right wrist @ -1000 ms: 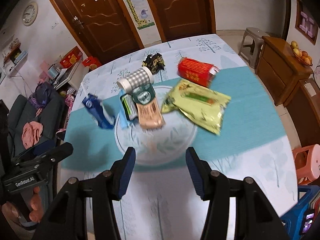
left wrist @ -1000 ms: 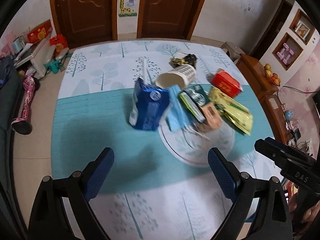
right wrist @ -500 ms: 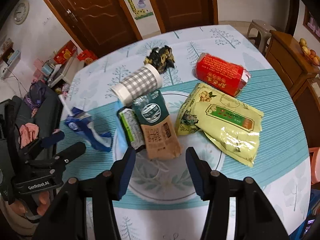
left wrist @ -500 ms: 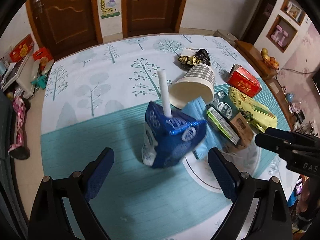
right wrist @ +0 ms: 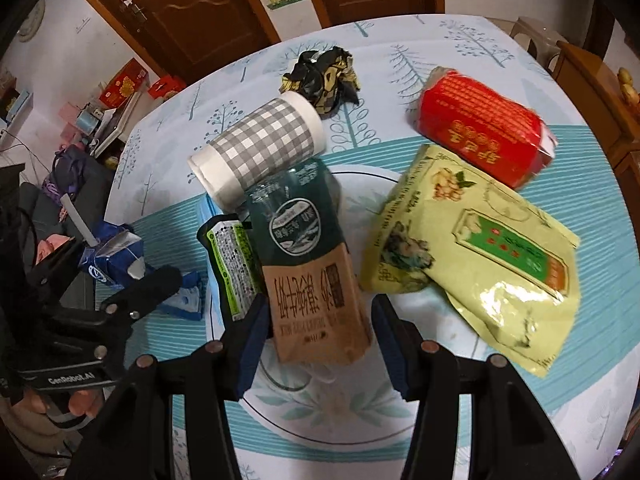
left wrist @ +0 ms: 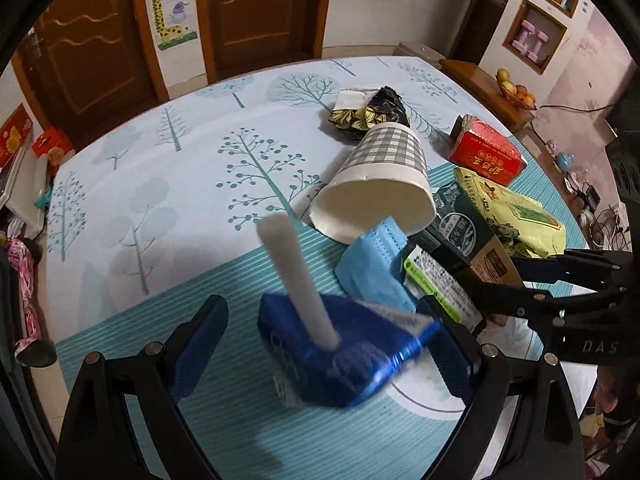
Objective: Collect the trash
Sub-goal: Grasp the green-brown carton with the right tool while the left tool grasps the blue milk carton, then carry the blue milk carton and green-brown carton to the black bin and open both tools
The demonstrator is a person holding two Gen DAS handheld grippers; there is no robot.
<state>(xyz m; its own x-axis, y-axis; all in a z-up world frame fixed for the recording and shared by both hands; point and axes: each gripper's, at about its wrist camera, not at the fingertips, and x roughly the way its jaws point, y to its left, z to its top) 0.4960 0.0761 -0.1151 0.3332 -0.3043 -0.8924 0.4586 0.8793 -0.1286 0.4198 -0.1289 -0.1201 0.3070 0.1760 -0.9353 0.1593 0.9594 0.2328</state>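
A crushed blue drink carton (left wrist: 344, 356) with a white straw (left wrist: 298, 280) lies between the fingers of my open left gripper (left wrist: 324, 344); it also shows in the right wrist view (right wrist: 116, 260). My open right gripper (right wrist: 316, 336) straddles the lower end of a green-and-brown pouch (right wrist: 308, 264) lying on a white plate (right wrist: 344, 412). Beside it are a checked paper cup (right wrist: 260, 144) on its side, a green-labelled wrapper (right wrist: 232, 264), a blue face mask (left wrist: 372, 264), a yellow bag (right wrist: 472, 252), a red pack (right wrist: 484, 128) and a crumpled black wrapper (right wrist: 324, 72).
The table has a light tree-print cloth with a teal striped band (left wrist: 160, 320). A wooden cabinet (left wrist: 492, 92) with fruit stands to the right, brown doors (left wrist: 256, 8) behind, clutter and boxes (right wrist: 120, 84) on the floor at left.
Both grippers have moved forward and down towards the table. The left one now has the blue carton between its fingers; the right one has closed in on the green-and-brown pouch.
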